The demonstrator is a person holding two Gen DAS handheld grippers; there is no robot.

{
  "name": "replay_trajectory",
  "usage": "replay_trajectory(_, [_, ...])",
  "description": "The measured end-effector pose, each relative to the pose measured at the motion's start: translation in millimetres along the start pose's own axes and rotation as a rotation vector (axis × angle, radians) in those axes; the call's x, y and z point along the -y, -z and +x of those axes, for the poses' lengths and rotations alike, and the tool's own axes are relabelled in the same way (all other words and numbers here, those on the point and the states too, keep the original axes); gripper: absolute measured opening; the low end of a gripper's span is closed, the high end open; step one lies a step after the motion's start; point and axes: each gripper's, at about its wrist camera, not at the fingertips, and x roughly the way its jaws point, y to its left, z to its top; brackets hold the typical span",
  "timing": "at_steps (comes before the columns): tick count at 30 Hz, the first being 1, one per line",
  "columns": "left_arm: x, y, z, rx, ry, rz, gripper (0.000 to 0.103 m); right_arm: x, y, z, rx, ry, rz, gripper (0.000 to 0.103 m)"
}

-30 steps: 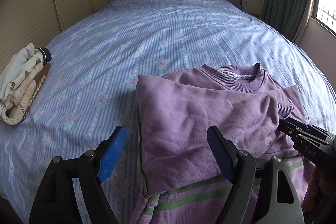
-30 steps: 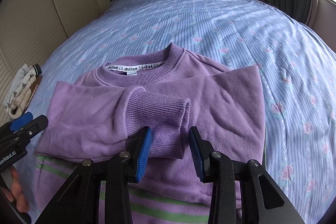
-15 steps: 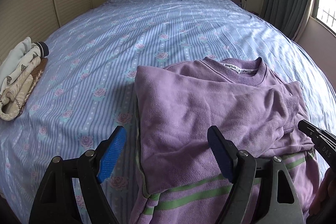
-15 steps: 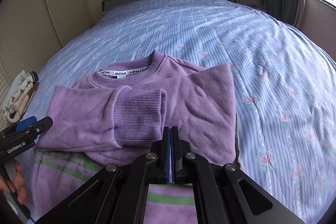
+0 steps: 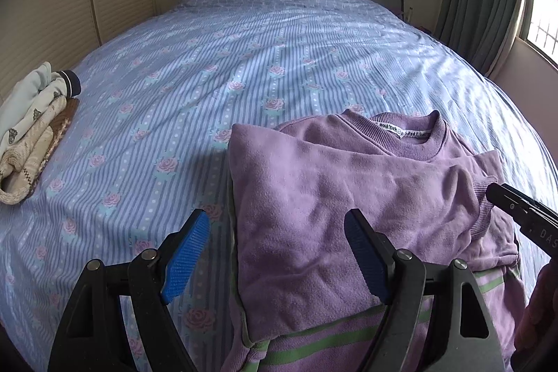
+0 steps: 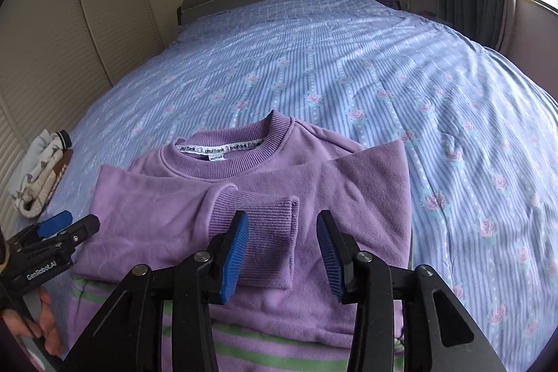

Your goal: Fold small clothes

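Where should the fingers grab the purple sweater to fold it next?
Probably the striped bottom hem of the sweater, one gripper at each corner, coming in low from the near edge. Both sleeves already lie folded across the chest, with the cuff on top, so the loose hem can be lifted toward the collar.

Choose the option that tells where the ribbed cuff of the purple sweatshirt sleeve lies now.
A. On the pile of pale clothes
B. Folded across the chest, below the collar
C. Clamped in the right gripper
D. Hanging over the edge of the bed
B: the ribbed cuff lies on the purple sweatshirt's chest below the collar, and the right gripper stands open above it.
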Motion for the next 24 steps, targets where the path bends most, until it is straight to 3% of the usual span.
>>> replay_trajectory(2, [-0.3, 1.1, 4.7, -0.007, -0.006, 0.003, 0.080, 0.7, 0.4, 10.2, -0.033, -0.018, 0.004, 0.037])
replay_trajectory(3, [-1.0, 2.4, 7.4, -0.013, -0.010, 0.005, 0.080, 0.8, 1.8, 15.1, -0.050, -0.016, 0.000, 0.020])
replay_trajectory(4, [-1.7, 4.3, 10.4, -0.019, -0.015, 0.007, 0.080, 0.8, 4.3, 19.9, -0.072, -0.014, -0.005, 0.011])
replay_trajectory(11, [-14.8, 17.2, 28.9, -0.068, -0.021, -0.011, 0.084, 3.1, 22.8, 29.4, -0.119, 0.030, -0.013, 0.009])
replay_trajectory(17, [-10.6, 11.9, 8.3, -0.016, -0.006, -0.003, 0.083, -5.1, 16.3, 6.7, -0.044, 0.056, -0.027, 0.015])
replay_trajectory(19, [-3.6, 12.3, -0.8, 0.008, 0.014, 0.020, 0.083, -12.3, 14.1, -3.9, -0.003, 0.018, -0.045, 0.022])
replay_trajectory(21, [5.0, 16.0, -6.3, 0.021, 0.030, 0.061, 0.084, -23.2, 13.9, -8.8, 0.022, -0.014, -0.080, 0.040])
replay_trajectory(24, [13.3, 24.5, -2.0, 0.008, 0.017, 0.112, 0.084, -37.9, 17.1, 1.7, -0.008, -0.002, -0.139, 0.043])
